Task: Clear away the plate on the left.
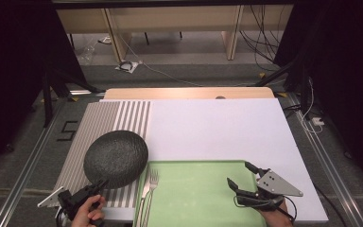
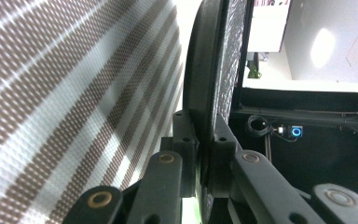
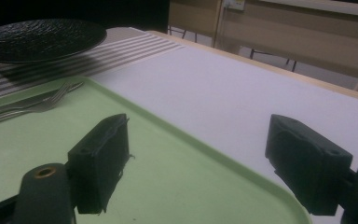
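A black textured plate (image 1: 116,158) is held over the striped placemat (image 1: 99,125), lifted off it, its right edge near the green tray (image 1: 198,194). My left gripper (image 1: 99,184) is shut on the plate's near rim; in the left gripper view the plate (image 2: 216,60) stands edge-on between the jaws, the left gripper (image 2: 204,140) pinching it. A fork (image 1: 151,187) and another utensil lie on the tray's left edge. My right gripper (image 1: 241,176) hovers open over the tray's right part, nothing between its fingers. In the right gripper view the right gripper (image 3: 205,158) gapes wide above the tray (image 3: 168,158).
A white mat (image 1: 217,127) covers the table's middle and right. The wooden table edge (image 1: 189,92) lies at the back. The fork (image 3: 37,105) and plate (image 3: 37,39) sit far left in the right gripper view. Cables trail on the floor beyond.
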`<move>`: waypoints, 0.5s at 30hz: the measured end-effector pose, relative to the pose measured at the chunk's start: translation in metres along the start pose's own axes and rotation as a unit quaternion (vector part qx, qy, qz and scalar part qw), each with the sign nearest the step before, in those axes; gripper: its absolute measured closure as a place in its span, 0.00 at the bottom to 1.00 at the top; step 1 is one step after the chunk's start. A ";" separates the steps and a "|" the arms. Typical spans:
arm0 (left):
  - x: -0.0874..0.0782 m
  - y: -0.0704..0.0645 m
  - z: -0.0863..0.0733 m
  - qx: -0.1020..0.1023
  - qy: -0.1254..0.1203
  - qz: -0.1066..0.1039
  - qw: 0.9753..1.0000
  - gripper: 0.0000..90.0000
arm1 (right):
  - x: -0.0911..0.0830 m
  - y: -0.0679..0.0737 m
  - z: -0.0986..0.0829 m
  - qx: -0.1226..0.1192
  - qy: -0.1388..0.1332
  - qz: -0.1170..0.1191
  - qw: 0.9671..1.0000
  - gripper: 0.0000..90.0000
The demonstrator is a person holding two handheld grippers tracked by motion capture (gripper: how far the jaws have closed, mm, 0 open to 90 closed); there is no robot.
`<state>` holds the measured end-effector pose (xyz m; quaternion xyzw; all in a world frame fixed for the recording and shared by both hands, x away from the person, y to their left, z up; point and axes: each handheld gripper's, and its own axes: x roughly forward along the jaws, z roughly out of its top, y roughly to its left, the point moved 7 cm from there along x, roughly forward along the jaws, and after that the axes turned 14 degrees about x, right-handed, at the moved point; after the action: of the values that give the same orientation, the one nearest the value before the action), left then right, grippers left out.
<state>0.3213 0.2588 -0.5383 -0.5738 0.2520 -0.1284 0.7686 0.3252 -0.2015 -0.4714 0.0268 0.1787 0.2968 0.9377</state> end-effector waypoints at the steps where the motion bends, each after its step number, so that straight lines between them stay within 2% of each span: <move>1: 0.001 -0.001 -0.001 0.002 0.000 -0.002 1.000 0.94 | 0.000 0.000 0.000 -0.001 0.000 0.000 1.000 0.25; 10: 0.003 -0.011 -0.010 0.019 0.020 -0.020 0.999 0.94 | 0.000 -0.001 0.000 -0.001 0.001 0.000 1.000 0.25; 12: 0.004 -0.013 -0.012 0.016 0.022 -0.022 0.999 0.94 | 0.000 0.000 0.000 -0.001 0.000 0.000 1.000 0.25; 15: 0.005 -0.014 -0.016 0.023 0.030 -0.023 0.999 0.94 | 0.000 0.000 0.000 -0.001 0.000 0.000 1.000 0.25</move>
<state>0.3185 0.2386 -0.5296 -0.5574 0.2588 -0.1690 0.7705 0.3250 -0.2018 -0.4712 0.0261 0.1787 0.2974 0.9375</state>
